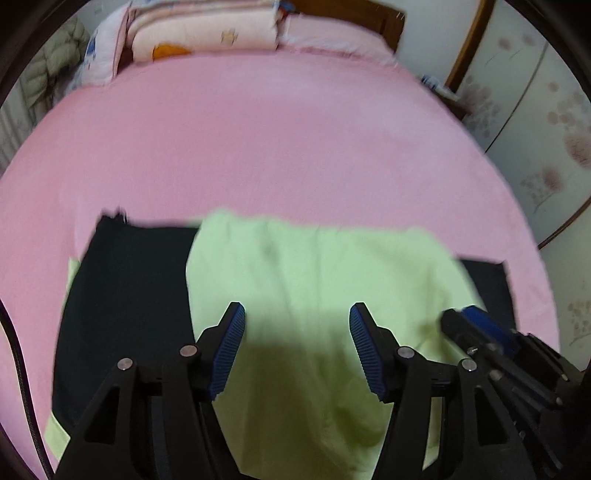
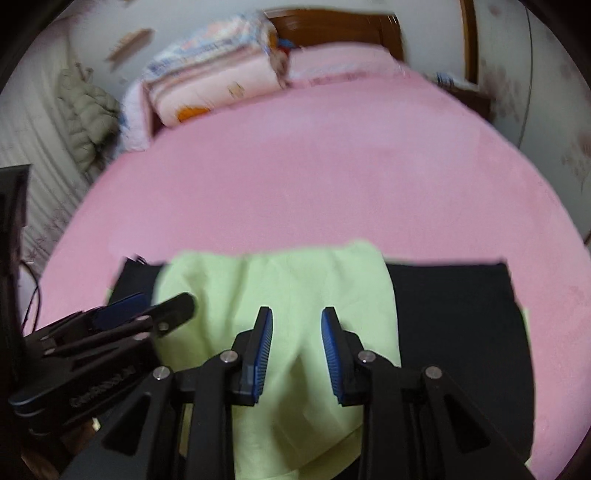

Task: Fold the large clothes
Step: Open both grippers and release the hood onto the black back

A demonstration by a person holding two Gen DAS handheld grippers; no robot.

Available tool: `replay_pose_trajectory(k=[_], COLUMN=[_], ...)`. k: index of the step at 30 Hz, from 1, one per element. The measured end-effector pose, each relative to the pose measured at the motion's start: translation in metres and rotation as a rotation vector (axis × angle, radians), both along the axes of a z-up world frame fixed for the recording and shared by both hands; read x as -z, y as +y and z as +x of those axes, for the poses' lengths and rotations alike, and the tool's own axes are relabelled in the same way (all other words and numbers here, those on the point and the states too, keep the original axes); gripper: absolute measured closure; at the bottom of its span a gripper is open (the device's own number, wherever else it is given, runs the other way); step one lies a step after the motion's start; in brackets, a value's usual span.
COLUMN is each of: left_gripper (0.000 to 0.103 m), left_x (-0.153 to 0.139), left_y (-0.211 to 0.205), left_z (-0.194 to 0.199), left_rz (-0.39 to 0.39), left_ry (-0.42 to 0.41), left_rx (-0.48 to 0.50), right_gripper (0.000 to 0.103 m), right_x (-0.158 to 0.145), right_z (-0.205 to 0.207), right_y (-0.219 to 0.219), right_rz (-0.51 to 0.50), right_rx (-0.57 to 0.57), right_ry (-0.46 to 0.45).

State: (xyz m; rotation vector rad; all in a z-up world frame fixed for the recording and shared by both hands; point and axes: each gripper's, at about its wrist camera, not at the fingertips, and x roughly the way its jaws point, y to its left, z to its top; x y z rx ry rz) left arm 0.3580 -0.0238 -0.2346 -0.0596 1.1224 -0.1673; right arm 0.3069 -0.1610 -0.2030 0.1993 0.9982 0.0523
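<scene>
Low in both frames, a light green garment [image 1: 314,280] lies draped over a black cloth [image 1: 125,295] on the pink bed [image 1: 277,140]. Left gripper [image 1: 297,345] hovers above it, fingers spread wide, holding nothing; right gripper [image 2: 296,349] likewise, fingers parted, narrower gap. Folded quilts [image 2: 218,92] sit upper left

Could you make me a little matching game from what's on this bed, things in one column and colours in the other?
Things:
1. bed sheet
2. garment lying on top
3. cloth beneath that garment
4. headboard

Colours:
A. black
B. brown wood
C. pink
D. light green

Pairs: 1-C, 2-D, 3-A, 4-B
</scene>
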Motion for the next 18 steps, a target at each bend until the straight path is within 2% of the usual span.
replay_pose_trajectory(k=[4,7,9,14,18], left_gripper=[0.045,0.044,0.044,0.041,0.027], left_x=[0.039,0.055,0.057,0.059,0.052], left_y=[0.015,0.030,0.031,0.022,0.029], left_z=[-0.013,-0.024,-0.029,-0.033,-0.037], left_rz=[0.078,0.027,0.027,0.076,0.046], left_ry=[0.084,0.093,0.070,0.043,0.070], left_rx=[-0.012,-0.025,-0.014,0.001,-0.037], right_gripper=[0.081,0.086,0.086,0.085,0.084], right_x=[0.040,0.066,0.071,0.071,0.064], right_z=[-0.014,-0.036,-0.050,-0.057,-0.059], right_y=[-0.019,-0.033,-0.033,-0.018,-0.017], right_rz=[-0.043,-0.034,-0.041,-0.141,-0.140], right_rx=[0.052,0.071,0.069,0.069,0.077], right_ry=[0.117,0.167,0.136,0.124,0.134])
